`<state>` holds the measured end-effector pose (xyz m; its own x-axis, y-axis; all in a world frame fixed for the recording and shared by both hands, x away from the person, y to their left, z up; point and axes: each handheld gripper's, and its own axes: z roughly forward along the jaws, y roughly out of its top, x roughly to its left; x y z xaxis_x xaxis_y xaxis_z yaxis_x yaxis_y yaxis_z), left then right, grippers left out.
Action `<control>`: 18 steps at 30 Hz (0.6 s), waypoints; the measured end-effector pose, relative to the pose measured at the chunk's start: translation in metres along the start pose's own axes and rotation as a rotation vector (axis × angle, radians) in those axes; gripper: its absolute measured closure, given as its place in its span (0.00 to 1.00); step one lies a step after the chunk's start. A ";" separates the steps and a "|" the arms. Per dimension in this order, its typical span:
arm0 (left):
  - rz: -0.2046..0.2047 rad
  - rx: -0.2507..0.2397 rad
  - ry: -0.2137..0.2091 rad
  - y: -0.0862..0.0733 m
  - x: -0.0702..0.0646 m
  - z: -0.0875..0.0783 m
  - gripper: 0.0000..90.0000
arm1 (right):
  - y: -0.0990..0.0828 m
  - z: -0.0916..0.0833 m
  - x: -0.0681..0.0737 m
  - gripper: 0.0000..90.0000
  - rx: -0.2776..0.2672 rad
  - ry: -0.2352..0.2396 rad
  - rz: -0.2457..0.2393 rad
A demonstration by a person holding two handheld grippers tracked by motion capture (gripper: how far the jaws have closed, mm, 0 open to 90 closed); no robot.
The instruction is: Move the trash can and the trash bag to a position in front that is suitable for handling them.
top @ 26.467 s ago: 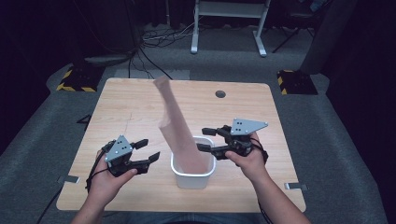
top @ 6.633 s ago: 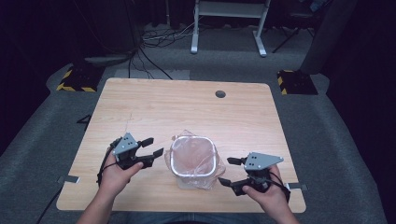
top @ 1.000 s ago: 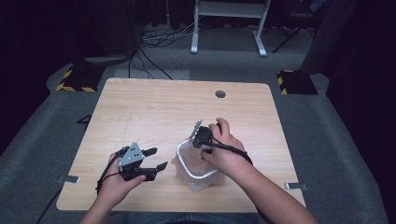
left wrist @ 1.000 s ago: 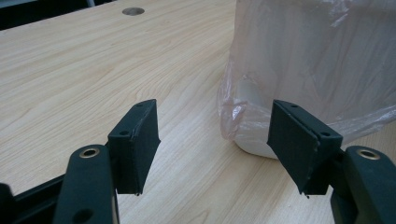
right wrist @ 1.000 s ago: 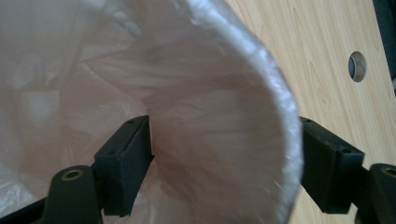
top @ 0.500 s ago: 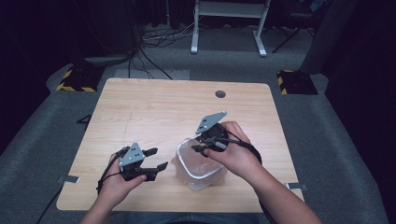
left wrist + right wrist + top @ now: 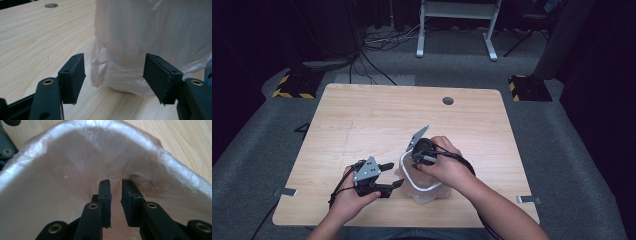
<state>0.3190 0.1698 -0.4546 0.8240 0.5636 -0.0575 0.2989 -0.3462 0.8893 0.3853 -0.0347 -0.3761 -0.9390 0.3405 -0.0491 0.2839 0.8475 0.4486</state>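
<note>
A small white bin [image 7: 405, 176] lined with a thin pinkish plastic bag [image 7: 62, 182] stands near the table's front edge. My right gripper [image 7: 415, 161] points down into the bin at its left side. In the right gripper view its jaws [image 7: 115, 182] have just been closing and stand a narrow gap apart, with nothing between the pads and the liner's inner wall just beyond them. My left gripper [image 7: 396, 174] lies low on the table to the left of the bin, open. In the left gripper view its jaws [image 7: 113, 67] frame the bag's loose skirt [image 7: 150, 37] at the bin's base without touching it.
The pale wooden table [image 7: 362, 120] has a round cable hole [image 7: 448, 100] at the back. Metal clips sit at its front corners [image 7: 285, 192] [image 7: 529, 200]. Both forearms come in over the front edge. Striped floor blocks [image 7: 292, 86] and a white stand lie beyond the table.
The right hand has tipped and shifted left, so its gripper now reaches into the bin's left side. The left gripper has edged a little closer to the bin.
</note>
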 end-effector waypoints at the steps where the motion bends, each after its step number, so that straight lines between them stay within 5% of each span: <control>1: 0.005 0.004 -0.004 0.001 -0.001 0.001 0.38 | 0.001 0.001 0.000 0.83 0.009 0.006 0.006; 4: 0.014 0.011 -0.002 0.002 -0.002 0.001 0.38 | 0.004 0.004 0.002 0.79 0.052 0.013 -0.001; 7: -0.006 0.001 -0.008 0.001 -0.002 0.001 0.38 | 0.004 0.003 0.004 0.70 0.032 0.030 0.004; 13: 0.002 -0.006 0.015 -0.001 0.001 -0.010 0.38 | -0.011 -0.029 0.001 0.43 -0.175 0.059 0.041; 18: 0.020 -0.015 0.006 0.001 -0.007 -0.018 0.38 | -0.053 -0.072 -0.005 0.27 -0.400 0.004 0.069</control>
<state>0.3047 0.1787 -0.4449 0.8268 0.5613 -0.0374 0.2755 -0.3461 0.8968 0.3611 -0.1103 -0.3354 -0.9214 0.3886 -0.0036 0.2488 0.5969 0.7628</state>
